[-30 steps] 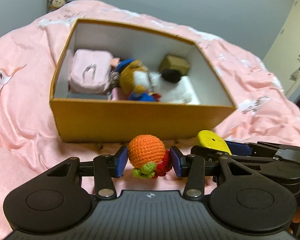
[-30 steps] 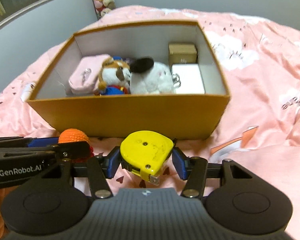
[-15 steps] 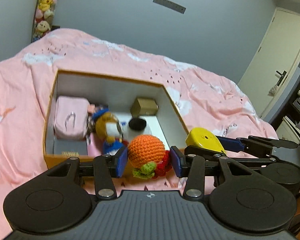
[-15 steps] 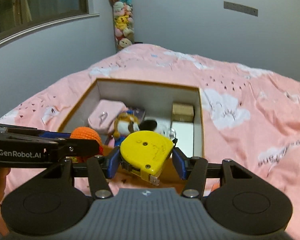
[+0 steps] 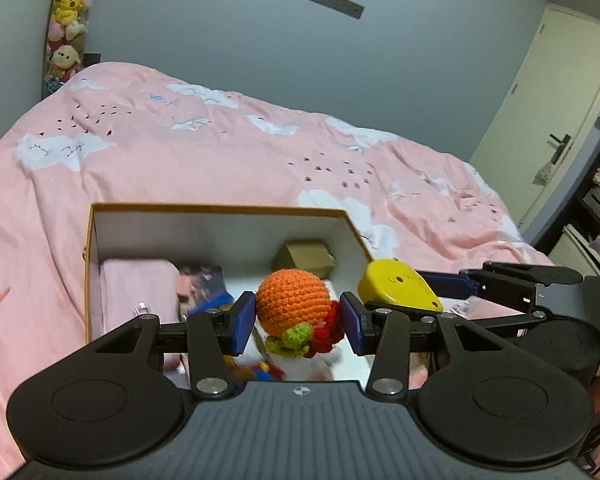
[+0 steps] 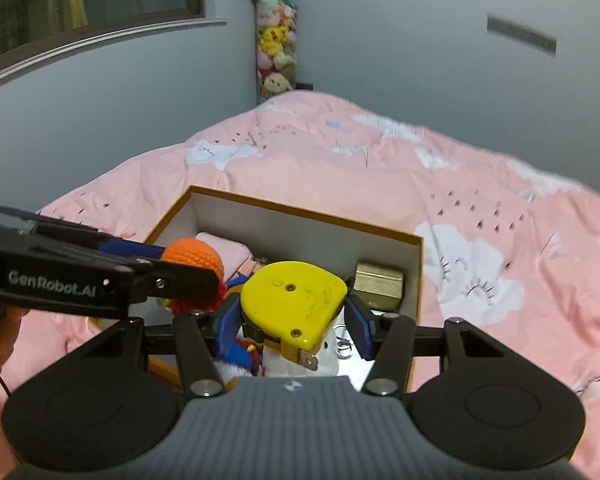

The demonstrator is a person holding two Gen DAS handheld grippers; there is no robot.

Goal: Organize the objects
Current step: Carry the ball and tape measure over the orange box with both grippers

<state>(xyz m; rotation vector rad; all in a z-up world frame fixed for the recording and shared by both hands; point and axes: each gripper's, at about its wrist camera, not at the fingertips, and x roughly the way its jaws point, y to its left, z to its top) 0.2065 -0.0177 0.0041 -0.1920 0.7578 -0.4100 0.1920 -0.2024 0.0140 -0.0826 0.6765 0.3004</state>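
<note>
Blue-padded fingers point(image 5: 244, 322) of the left gripper point(image 5: 298, 322) pinch an orange crochet ball point(image 5: 292, 302) from both sides; green and red crochet bits hang at its underside. The ball sits right between the pads, held above the open cardboard box point(image 5: 220, 210) that rests on the pink bed cover point(image 5: 180, 152). Just to the right, the right gripper point(image 6: 292, 320) has its own fingers point(image 6: 358, 326) closed on a yellow tape measure point(image 6: 294, 300), the metal tab of the tape poking out toward the camera at the lower edge. In the right wrist view the tape measure hangs over the near half of the box, with the left gripper and its ball just beside it on the left. Inside the box lie a pink pouch point(image 5: 140, 288) against the left wall, a small brown carton point(image 6: 378, 282) in the far right corner, and a plush toy point(image 6: 240, 354) low at the near side, mostly hidden behind the fingers. A column of stuffed toys point(image 6: 274, 52) stands in the room corner beyond the bed.
</note>
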